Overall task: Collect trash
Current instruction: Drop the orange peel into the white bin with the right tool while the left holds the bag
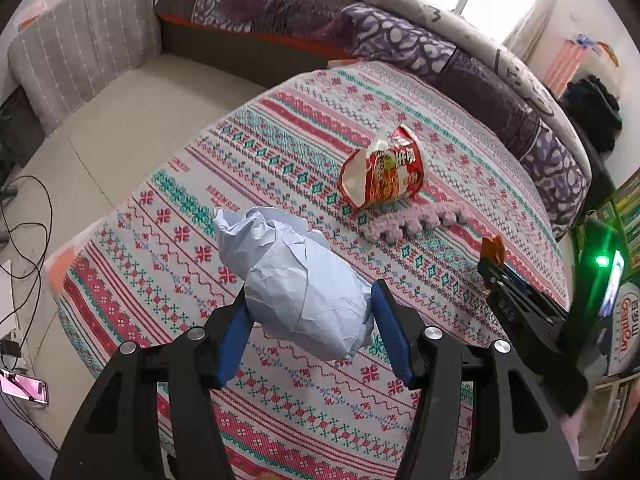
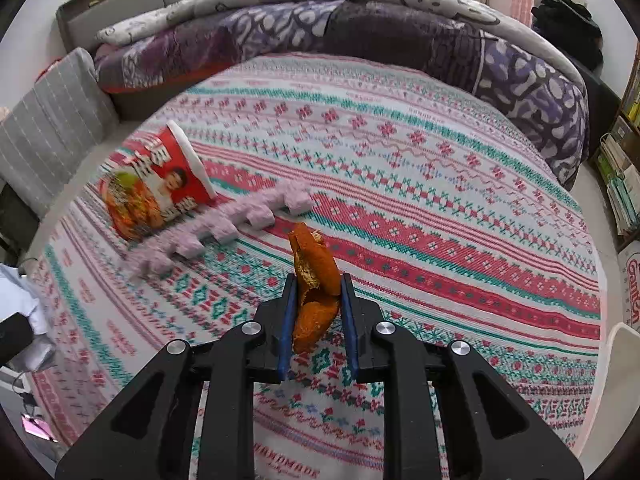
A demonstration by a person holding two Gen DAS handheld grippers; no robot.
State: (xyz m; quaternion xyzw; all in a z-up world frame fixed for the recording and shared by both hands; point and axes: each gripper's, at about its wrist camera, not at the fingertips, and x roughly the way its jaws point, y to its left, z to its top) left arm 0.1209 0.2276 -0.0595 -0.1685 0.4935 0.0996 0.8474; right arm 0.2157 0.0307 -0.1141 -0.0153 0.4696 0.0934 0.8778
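Observation:
My left gripper (image 1: pixel 310 300) is shut on a crumpled ball of pale blue paper (image 1: pixel 296 280) and holds it above the patterned bedspread (image 1: pixel 280 152). My right gripper (image 2: pixel 318 300) is shut on an orange peel (image 2: pixel 314 276), also above the bedspread (image 2: pixel 440 184); that gripper and peel (image 1: pixel 493 249) show at the right of the left wrist view. A red instant-noodle cup (image 1: pixel 386 172) lies on its side on the bed beyond both grippers, and it shows at the left in the right wrist view (image 2: pixel 156 188). A pink knitted strip (image 1: pixel 416 220) lies just in front of the cup.
A rolled purple and grey quilt (image 2: pixel 360 28) runs along the far side of the bed. A grey striped cushion (image 1: pixel 88 52) stands at the left on the tiled floor (image 1: pixel 80 152). Cables (image 1: pixel 28 240) and a phone (image 1: pixel 24 388) lie at the left. Bookshelves (image 2: pixel 624 168) stand at the right.

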